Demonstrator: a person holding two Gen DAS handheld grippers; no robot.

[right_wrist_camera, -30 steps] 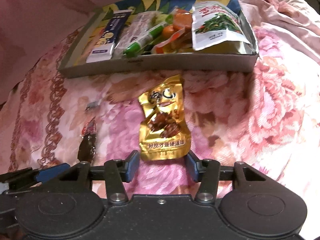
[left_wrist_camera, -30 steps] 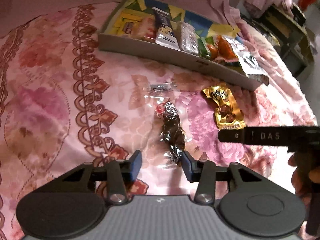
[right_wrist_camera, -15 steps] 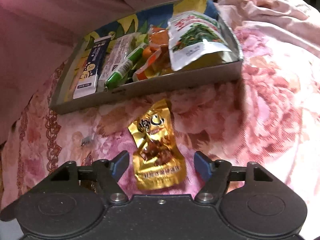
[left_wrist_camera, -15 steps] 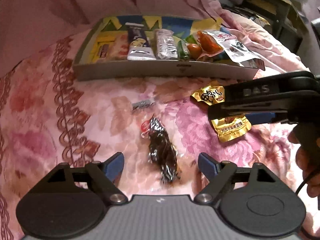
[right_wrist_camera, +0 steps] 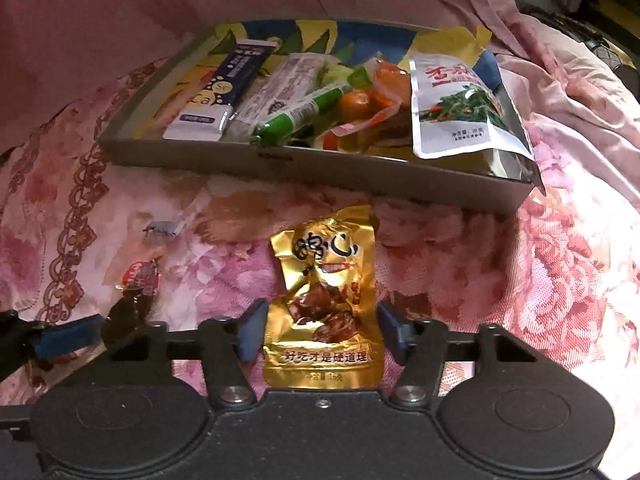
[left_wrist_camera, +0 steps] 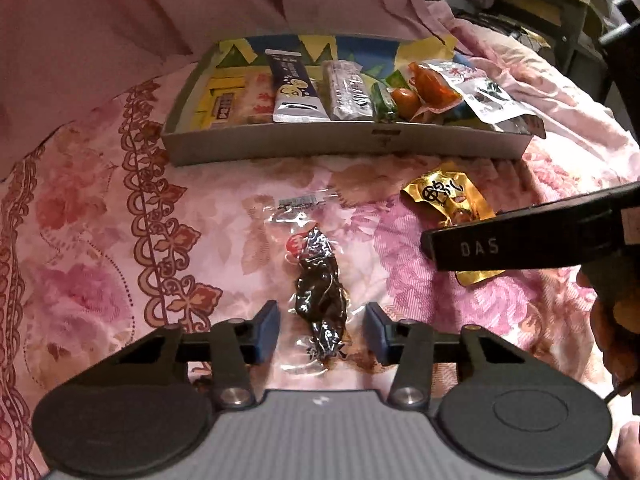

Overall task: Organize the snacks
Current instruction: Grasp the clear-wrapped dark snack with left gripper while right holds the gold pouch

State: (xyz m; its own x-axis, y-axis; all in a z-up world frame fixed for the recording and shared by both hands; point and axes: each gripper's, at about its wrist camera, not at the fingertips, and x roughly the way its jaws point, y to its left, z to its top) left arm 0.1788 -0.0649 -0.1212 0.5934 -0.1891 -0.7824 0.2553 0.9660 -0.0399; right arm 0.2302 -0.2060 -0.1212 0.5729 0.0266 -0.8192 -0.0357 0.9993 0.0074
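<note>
left wrist view, lower centre: left gripper (left_wrist_camera: 322,330) spread apart, blue pads either side of the dark snack in a clear wrapper (left_wrist_camera: 320,296), which lies flat on the pink floral bedspread (left_wrist_camera: 92,240); no pad touches it. upper centre: shallow tray (left_wrist_camera: 348,144) holding a row of packets, among them a navy bar (left_wrist_camera: 294,88) and an orange pouch (left_wrist_camera: 432,88). right of centre: the other tool's black body crosses over the gold packet.

right wrist view, lower centre: right gripper (right_wrist_camera: 320,330) likewise released, its pads flanking the gold packet (right_wrist_camera: 324,308) on the bedspread, just below the tray's near wall. upper right: a white pouch printed with greens (right_wrist_camera: 460,112) leans in the tray.
</note>
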